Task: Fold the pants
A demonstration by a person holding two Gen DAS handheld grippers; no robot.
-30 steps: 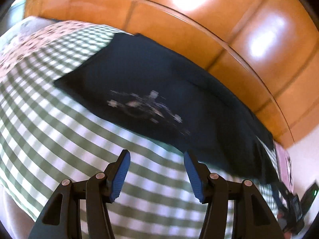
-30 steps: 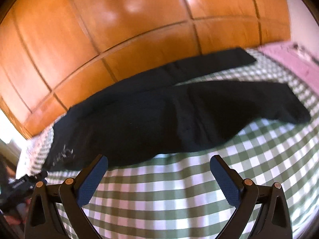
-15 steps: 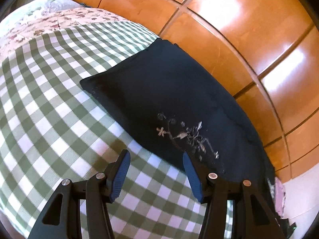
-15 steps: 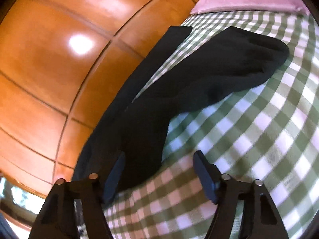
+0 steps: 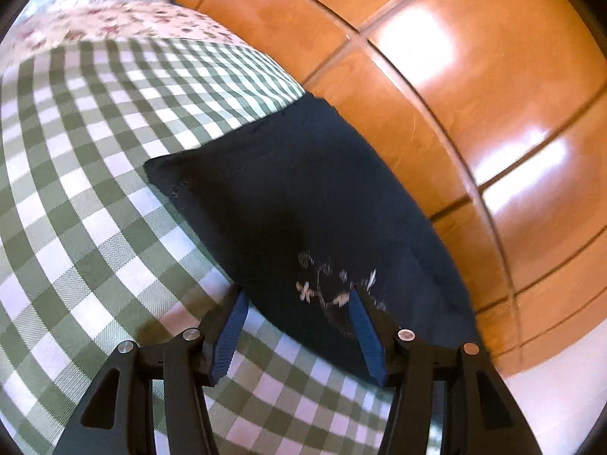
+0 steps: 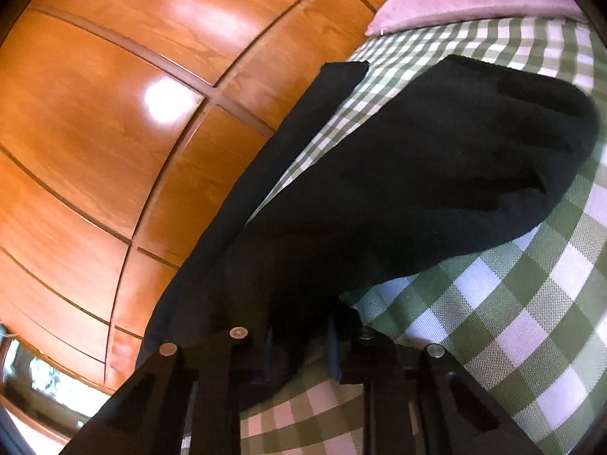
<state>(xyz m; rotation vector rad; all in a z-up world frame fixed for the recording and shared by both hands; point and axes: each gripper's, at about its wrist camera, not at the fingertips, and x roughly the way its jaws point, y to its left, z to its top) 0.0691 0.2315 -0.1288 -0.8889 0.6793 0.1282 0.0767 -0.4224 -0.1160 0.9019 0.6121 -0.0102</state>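
Jaws of the right gripper have just been closing, pinching the pants edge between them for folding. Left gripper jaws gape wide, straddling the embroidered hem, nothing gripped yet.

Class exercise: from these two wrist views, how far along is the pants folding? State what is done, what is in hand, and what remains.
Done: no fold yet. The black pants lie spread on the checked cover, legs apart.
In hand: the right gripper has just been closing, with the near edge of the fabric between its jaws; the left gripper is open at the embroidered end.
Left: the left grip and every fold.
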